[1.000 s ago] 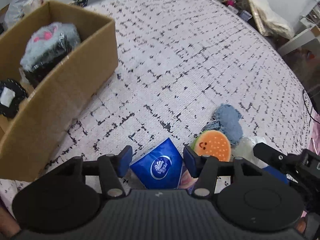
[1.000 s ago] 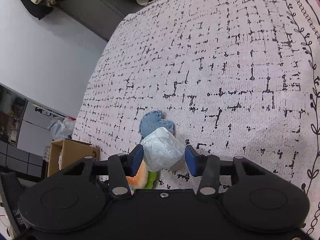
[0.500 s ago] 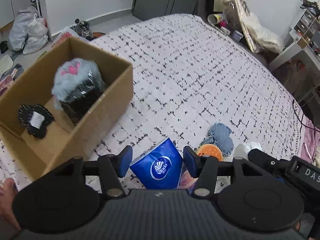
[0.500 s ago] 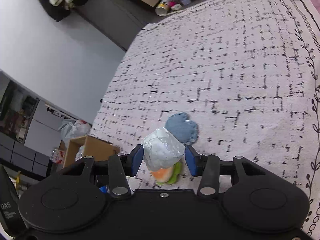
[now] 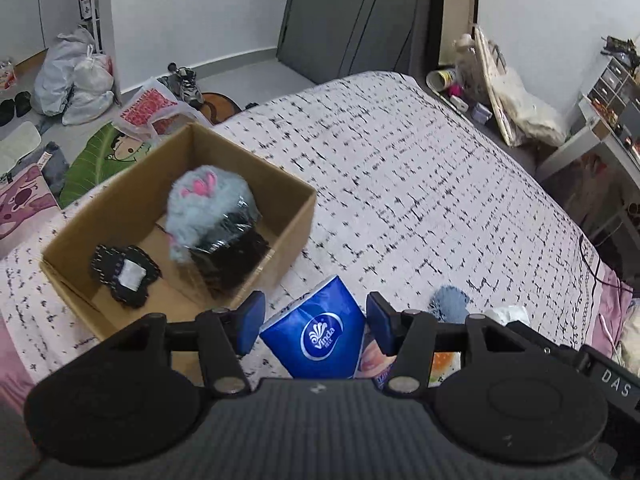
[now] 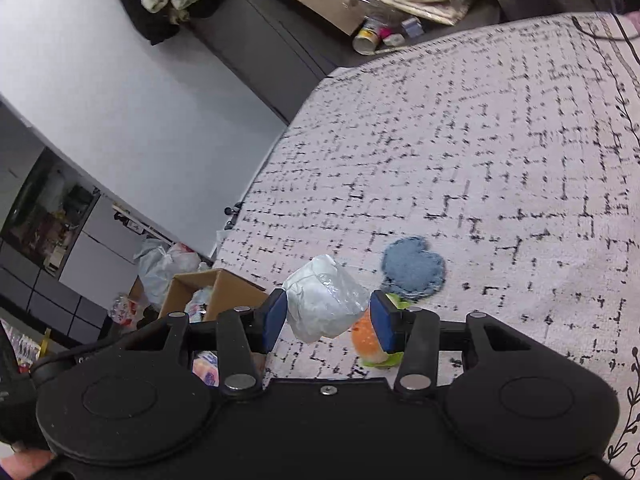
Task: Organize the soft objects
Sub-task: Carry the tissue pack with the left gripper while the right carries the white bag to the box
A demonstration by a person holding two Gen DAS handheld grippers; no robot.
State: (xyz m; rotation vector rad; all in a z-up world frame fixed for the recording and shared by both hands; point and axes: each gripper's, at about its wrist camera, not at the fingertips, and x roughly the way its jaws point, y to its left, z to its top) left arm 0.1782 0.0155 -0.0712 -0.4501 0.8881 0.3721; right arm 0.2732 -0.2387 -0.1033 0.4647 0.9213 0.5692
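My left gripper (image 5: 314, 326) is shut on a blue Vinda tissue pack (image 5: 320, 336) and holds it above the bed, just right of the cardboard box (image 5: 100, 216). The box holds a grey plush with pink marks (image 5: 200, 204), a black wrapped bundle (image 5: 228, 256) and a black flat pad (image 5: 124, 276). My right gripper (image 6: 328, 320) is shut on a white plastic-wrapped bundle (image 6: 324, 304), lifted above the bed. A blue denim heart (image 6: 414, 268) and an orange-and-green plush (image 6: 372, 344) lie on the bed below it.
The bed has a white cover with black dashes (image 5: 400, 184). Bags (image 5: 72, 76), shoes and cushions lie on the floor beyond the box. A white side table (image 5: 592, 148) stands at the right. The box also shows in the right wrist view (image 6: 216, 284).
Both grippers have risen with their loads. The left one has lifted the tissue pack and drawn back, so the whole box interior shows. The right one has lifted the white bundle off the bed.
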